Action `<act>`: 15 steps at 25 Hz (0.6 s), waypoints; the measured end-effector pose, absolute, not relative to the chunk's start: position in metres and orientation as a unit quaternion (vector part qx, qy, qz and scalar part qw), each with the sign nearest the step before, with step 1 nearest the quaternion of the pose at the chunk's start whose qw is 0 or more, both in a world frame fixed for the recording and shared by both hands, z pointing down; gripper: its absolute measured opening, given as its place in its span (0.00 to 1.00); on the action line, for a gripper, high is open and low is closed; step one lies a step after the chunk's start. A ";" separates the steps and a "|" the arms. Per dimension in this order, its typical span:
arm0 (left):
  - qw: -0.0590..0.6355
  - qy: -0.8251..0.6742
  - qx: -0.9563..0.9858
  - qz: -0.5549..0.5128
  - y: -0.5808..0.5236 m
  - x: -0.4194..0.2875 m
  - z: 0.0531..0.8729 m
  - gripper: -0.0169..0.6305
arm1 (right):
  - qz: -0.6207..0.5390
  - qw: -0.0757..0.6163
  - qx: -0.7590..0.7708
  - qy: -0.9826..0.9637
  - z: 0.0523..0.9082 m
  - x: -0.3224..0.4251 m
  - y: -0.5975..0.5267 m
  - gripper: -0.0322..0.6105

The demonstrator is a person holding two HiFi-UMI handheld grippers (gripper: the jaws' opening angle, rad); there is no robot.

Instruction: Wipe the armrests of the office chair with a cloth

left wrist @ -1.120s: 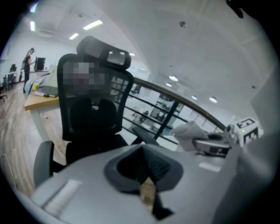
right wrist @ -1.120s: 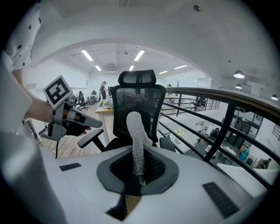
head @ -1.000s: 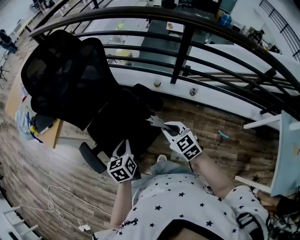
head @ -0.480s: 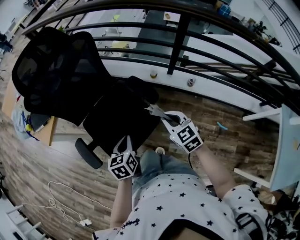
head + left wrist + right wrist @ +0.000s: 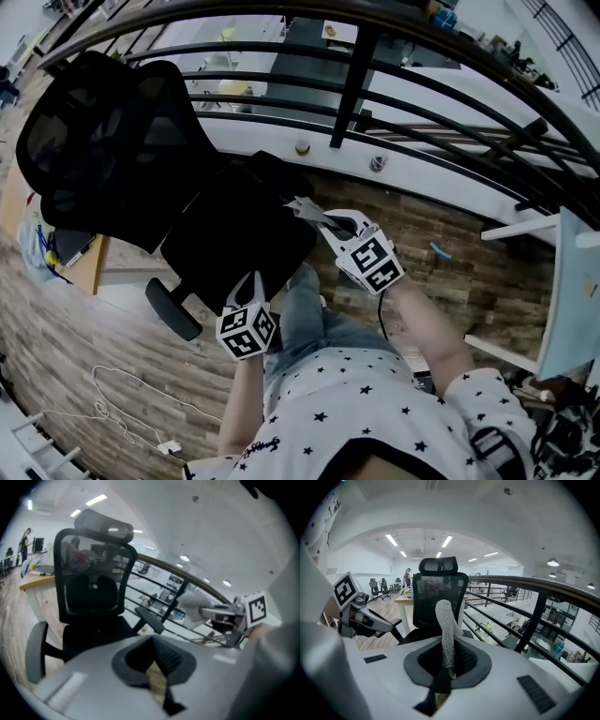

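Observation:
A black office chair (image 5: 122, 150) with a mesh back stands ahead on the left, its seat (image 5: 234, 239) just beyond both grippers. One armrest (image 5: 173, 311) shows low on the left, and the other armrest (image 5: 150, 619) shows in the left gripper view. My right gripper (image 5: 302, 208) is shut on a rolled grey cloth (image 5: 446, 630) that stands up out of the jaws, close to the seat's right edge. Whether the cloth touches the chair is unclear. My left gripper (image 5: 251, 283) hovers at the seat's near edge, jaws together and empty (image 5: 153, 638).
A black metal railing (image 5: 356, 84) curves behind the chair, with a lower floor beyond it. A wooden desk (image 5: 66, 253) stands left of the chair. A white cable (image 5: 122, 394) lies on the wood floor. White furniture legs (image 5: 525, 234) stand at the right.
My right gripper with the cloth has moved forward toward the chair's far right side. The left gripper has hardly shifted.

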State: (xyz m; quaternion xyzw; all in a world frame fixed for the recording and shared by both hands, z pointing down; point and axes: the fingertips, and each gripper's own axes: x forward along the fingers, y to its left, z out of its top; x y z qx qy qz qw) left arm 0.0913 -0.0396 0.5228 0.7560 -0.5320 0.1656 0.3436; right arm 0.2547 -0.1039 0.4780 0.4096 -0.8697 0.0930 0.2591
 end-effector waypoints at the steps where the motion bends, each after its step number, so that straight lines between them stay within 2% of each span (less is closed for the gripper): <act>1: 0.343 -0.530 0.757 0.165 -0.043 0.091 0.523 0.04 | 0.090 0.262 0.409 -0.870 0.479 0.254 -0.108 0.09; 15: 0.350 -0.523 0.760 0.161 -0.110 0.103 0.531 0.04 | 0.065 0.293 0.370 -0.879 0.490 0.239 -0.187 0.09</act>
